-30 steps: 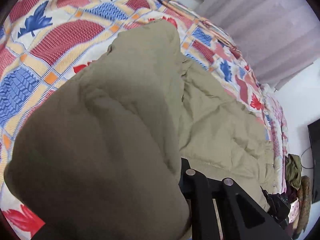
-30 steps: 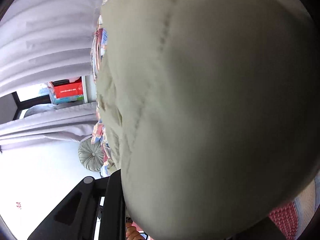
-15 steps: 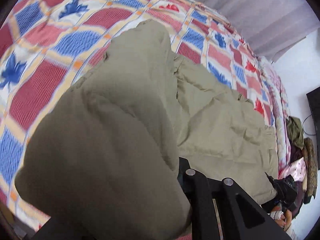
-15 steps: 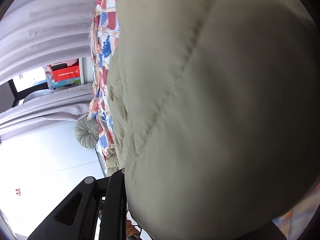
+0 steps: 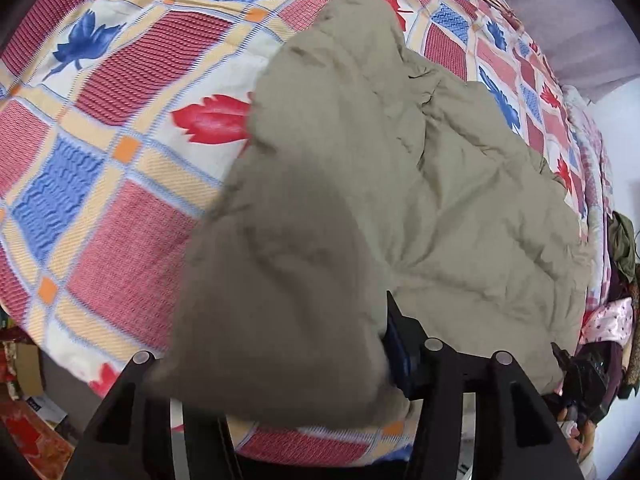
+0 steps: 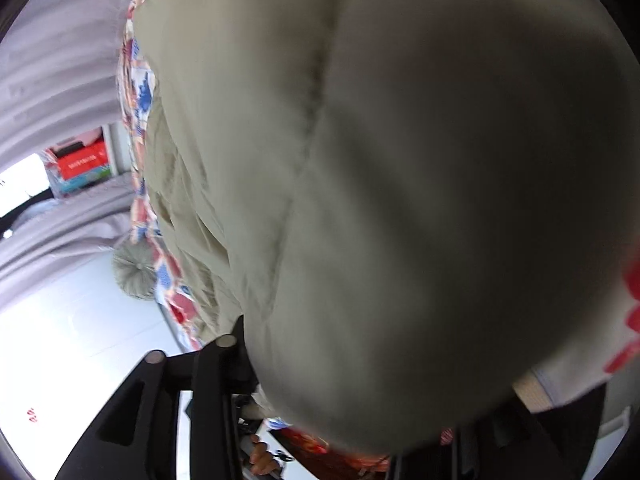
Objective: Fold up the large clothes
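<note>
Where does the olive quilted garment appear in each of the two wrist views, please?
Left wrist: the olive quilted garment runs from centre to right, a bunched fold against the left gripper.
Right wrist: the garment fills most of the frame, over the right gripper.
Shared landmark: the patterned bedspread, a strip at the garment's left edge in the right view.

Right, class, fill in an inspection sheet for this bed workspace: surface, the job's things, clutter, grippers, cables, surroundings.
Surface: bed under a patchwork bedspread with red and blue leaf prints.
Job's things: one olive padded garment, part spread on the bed, part lifted.
Clutter: heap of clothes at the bed's far right edge.
Grippers: left gripper and right gripper each have a bunch of the garment between the jaws.
Cables: nothing seen.
Surroundings: grey curtains, round tufted cushion, red box.
</note>
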`<state>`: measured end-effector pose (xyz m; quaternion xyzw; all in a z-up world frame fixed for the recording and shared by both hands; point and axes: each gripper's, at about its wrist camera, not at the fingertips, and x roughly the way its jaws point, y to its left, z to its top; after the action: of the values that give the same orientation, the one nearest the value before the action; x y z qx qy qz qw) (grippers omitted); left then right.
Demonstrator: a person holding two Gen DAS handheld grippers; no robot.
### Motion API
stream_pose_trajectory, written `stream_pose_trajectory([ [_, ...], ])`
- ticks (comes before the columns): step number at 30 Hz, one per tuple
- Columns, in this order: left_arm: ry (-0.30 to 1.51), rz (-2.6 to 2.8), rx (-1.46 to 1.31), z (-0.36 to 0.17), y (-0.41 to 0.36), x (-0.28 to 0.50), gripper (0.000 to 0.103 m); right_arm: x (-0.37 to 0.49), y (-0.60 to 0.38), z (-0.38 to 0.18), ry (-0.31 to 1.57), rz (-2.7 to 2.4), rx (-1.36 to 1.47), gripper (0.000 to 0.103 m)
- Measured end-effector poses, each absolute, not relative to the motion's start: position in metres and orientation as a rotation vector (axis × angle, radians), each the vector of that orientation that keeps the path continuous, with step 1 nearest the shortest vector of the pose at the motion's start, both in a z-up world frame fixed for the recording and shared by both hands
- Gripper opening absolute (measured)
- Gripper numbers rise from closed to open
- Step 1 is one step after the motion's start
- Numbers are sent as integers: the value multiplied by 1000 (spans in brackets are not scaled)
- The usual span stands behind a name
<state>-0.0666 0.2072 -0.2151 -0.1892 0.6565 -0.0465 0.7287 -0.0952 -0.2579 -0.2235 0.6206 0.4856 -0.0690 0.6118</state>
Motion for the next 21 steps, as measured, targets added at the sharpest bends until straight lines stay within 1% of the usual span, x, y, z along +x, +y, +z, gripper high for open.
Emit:
stream_pose_trajectory([
  [2, 1450, -83, -362, -200, 220, -73, 56, -98, -255, -209, 1190, -171, 1337, 53],
  [5, 1387, -31, -241, -163, 240, -81, 56, -101, -251, -178, 1270, -123, 1174, 53],
  [7, 1340, -19, -225, -140, 251, -80, 56, -111, -251, -160, 1287, -71, 1126, 52],
  [8, 1322, -20, -226, -132, 254, -75, 56, -112, -251, -149, 1277, -33, 1119, 43],
  [9, 1302, -27, -224, -126, 254, -69, 56, -112, -252, -136, 1252, 9, 1107, 32],
  [10, 1280, -49, -221, -120, 251, -62, 56, -109, -253, -124, 1230, 29, 1085, 30],
  [12, 1249, -108, -224, -118, 236, -42, 56, -98, -254, -104, 1180, 46, 1032, 25],
  [13, 1245, -143, -237, -121, 225, -31, 56, -110, -253, -99, 1162, 40, 998, 25],
  [16, 1263, -268, -315, -135, 176, 7, 56, -72, -255, -91, 1140, 0, 858, 24],
  [18, 1267, -350, -323, -143, 135, 25, 56, -35, -237, -98, 1141, 25, 788, 23],
  [21, 1241, -401, -240, -152, 81, 41, 56, 14, -219, -121, 1158, 83, 676, 23],
])
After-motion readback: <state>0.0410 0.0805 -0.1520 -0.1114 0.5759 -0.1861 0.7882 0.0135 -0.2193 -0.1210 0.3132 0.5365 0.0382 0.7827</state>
